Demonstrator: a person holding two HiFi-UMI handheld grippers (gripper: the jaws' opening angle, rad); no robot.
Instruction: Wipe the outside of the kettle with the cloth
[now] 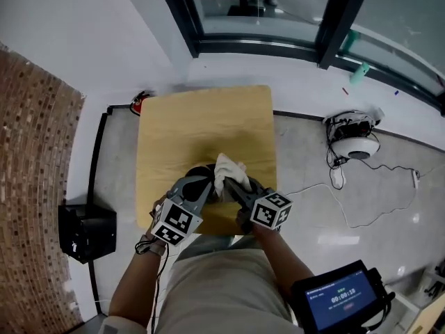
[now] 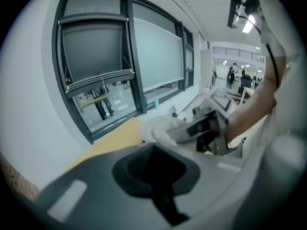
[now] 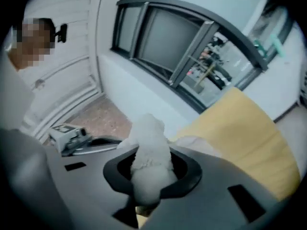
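A dark kettle (image 1: 197, 173) stands near the front edge of the light wooden table (image 1: 201, 120), mostly hidden behind both grippers. A white cloth (image 1: 227, 170) bunches up beside the kettle, and my right gripper (image 1: 233, 187) is shut on it; in the right gripper view the cloth (image 3: 148, 162) sticks out between the jaws. My left gripper (image 1: 202, 186) is shut, its tips at the kettle's near side; a hold on the kettle cannot be made out. In the left gripper view the cloth (image 2: 160, 127) and the right gripper (image 2: 207, 125) lie just ahead.
A black box (image 1: 87, 232) sits on the floor left of the table, by a brick wall. A white round device (image 1: 356, 142) with trailing cables lies on the floor to the right. A dark-framed window (image 1: 278, 19) runs behind the table. A screen unit (image 1: 341, 299) is at lower right.
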